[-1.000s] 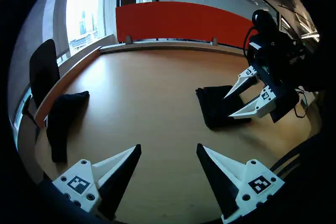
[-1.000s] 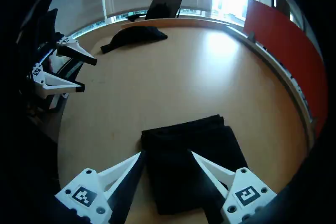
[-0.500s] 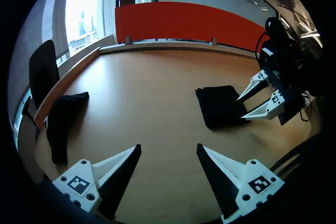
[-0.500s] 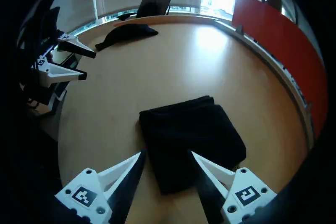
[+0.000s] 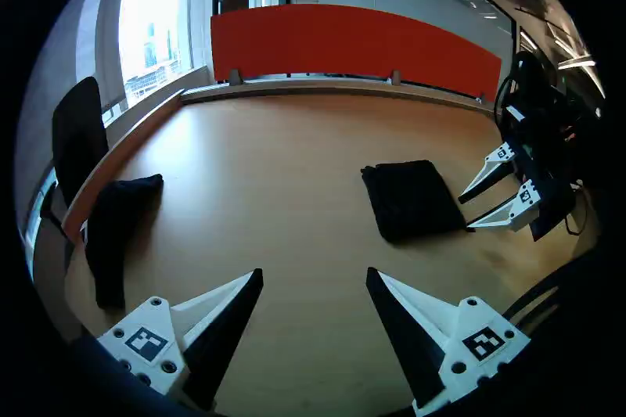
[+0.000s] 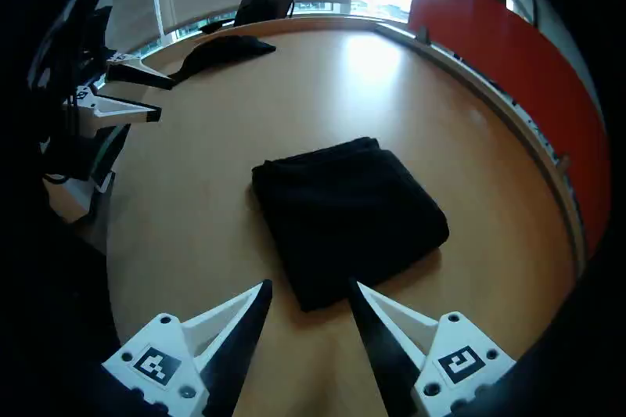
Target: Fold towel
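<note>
A black towel (image 6: pixel 348 213) lies folded into a thick rectangle on the wooden table (image 6: pixel 438 96); in the left gripper view the same towel (image 5: pixel 411 198) sits to the right of centre. My right gripper (image 6: pixel 309 292) is open, its tips just short of the towel's near edge, holding nothing. From the left gripper view the right gripper (image 5: pixel 467 212) hangs just right of the towel. My left gripper (image 5: pixel 314 280) is open over bare table, far from the towel, and appears as the left gripper (image 6: pixel 156 98) at the table's far left edge.
A second dark cloth (image 5: pixel 116 221) lies bunched at the table's left edge, also seen as a dark cloth (image 6: pixel 223 51) far off. A black office chair (image 5: pixel 77 131) stands behind it. A red partition (image 5: pixel 352 40) runs along the table's far side.
My right gripper has drawn back off the folded towel; its fingers were over the towel and now stand just off its near edge. The left gripper has stayed put.
</note>
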`<action>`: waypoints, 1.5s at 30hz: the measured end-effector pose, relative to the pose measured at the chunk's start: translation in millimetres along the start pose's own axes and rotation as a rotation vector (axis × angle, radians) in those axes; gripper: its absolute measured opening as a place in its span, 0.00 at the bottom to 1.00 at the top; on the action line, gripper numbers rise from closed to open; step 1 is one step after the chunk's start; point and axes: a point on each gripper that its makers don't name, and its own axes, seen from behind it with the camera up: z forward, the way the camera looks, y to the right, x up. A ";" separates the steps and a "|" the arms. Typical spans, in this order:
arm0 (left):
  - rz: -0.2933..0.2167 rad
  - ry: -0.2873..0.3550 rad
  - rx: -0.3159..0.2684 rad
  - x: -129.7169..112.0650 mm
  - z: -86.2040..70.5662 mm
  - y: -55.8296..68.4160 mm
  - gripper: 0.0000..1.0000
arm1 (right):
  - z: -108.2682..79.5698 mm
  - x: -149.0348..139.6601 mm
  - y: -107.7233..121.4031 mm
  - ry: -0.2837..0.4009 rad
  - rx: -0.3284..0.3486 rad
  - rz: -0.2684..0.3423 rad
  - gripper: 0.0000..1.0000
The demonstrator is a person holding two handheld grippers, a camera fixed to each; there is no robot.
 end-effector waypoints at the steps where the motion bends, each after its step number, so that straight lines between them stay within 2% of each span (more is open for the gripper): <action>1: 0.001 -0.001 0.000 -0.1 0.1 0.0 0.99 | -0.2 -1.2 0.4 -0.001 -0.003 0.003 0.74; 13: 0.004 -0.002 -0.005 -0.9 0.7 2.7 0.98 | 2.8 -10.3 2.1 -0.010 -0.039 0.058 0.74; 21: 0.000 -0.002 -0.005 -2.1 0.3 2.9 0.98 | 9.1 -18.2 0.3 -0.022 -0.072 0.107 0.66; 31: 0.000 -0.004 -0.005 -2.9 0.1 2.6 0.98 | 12.6 -21.7 -0.6 -0.023 -0.091 0.146 0.45; 35: 0.002 -0.004 -0.006 -2.3 0.2 3.2 0.98 | 13.7 -21.5 1.3 -0.020 -0.097 0.153 0.29; 41: 0.003 -0.004 -0.006 -1.9 -0.1 2.5 0.98 | 13.1 -22.4 7.7 -0.022 -0.117 0.158 0.11; 45: 0.004 -0.004 -0.006 -1.9 -0.8 2.2 0.98 | 12.0 -21.2 11.5 -0.017 -0.128 0.155 0.05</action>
